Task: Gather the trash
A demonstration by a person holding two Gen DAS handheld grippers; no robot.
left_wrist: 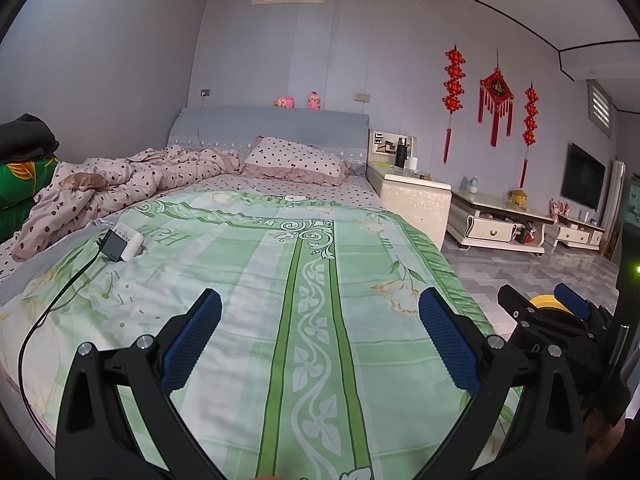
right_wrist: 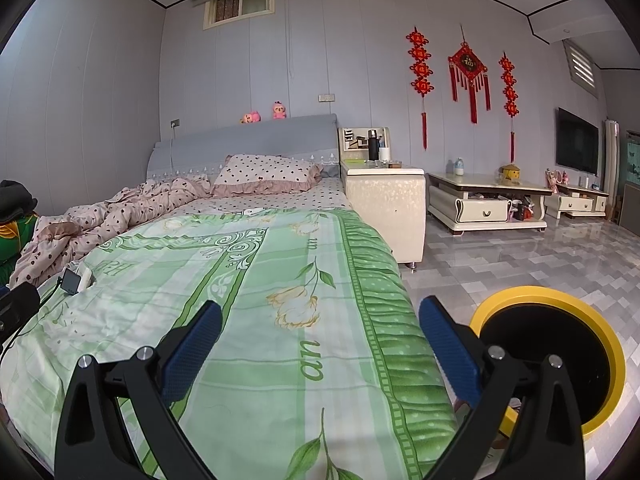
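Here, both hand-held grippers, left gripper (left_wrist: 320,340) and right gripper (right_wrist: 320,340), hover spread wide and empty over the green floral bedspread (right_wrist: 248,320), yellow-rimmed bin (right_wrist: 556,352) beside it, apparently still searching; no trash is discernible, perhaps beyond near the polka-dot pillow (right_wrist: 264,172).

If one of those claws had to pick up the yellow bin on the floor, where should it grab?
Probably the yellow rim of the bin, from above: it stands upright beside the bed, mouth open, so one finger could go inside, one outside. The right gripper, open, is nearest.
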